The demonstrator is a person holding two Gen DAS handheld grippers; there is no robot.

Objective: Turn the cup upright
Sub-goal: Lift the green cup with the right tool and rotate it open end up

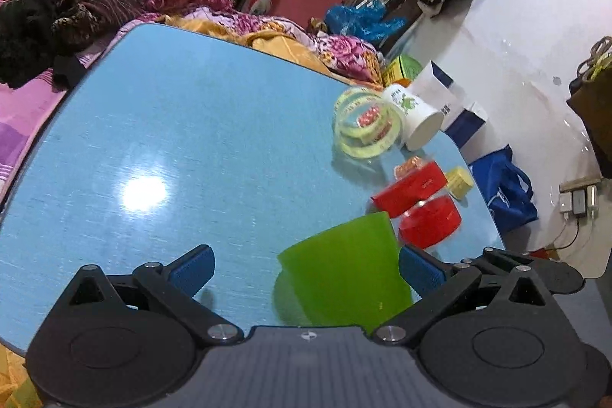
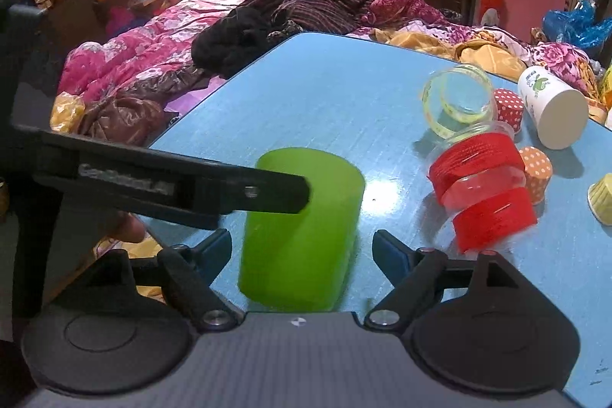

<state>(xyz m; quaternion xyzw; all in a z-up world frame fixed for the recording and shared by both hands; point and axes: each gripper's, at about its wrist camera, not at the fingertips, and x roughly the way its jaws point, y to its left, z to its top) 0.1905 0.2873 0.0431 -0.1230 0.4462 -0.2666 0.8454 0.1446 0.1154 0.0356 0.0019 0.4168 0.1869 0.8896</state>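
Both my jaws stand wide, holding nothing. In the right wrist view the right gripper [image 2: 302, 249] straddles the green cup [image 2: 302, 228], which sits mouth-down at lower centre of the blue table [image 2: 325, 94], gaps either side. In the left wrist view the left gripper [image 1: 306, 268] has the cup at lower right, against its right pad [image 1: 419, 272]. I judge the right should close squarely mid-wall, lift before rotating, and keep clear of the red-lidded jars [image 2: 482, 194] at right.
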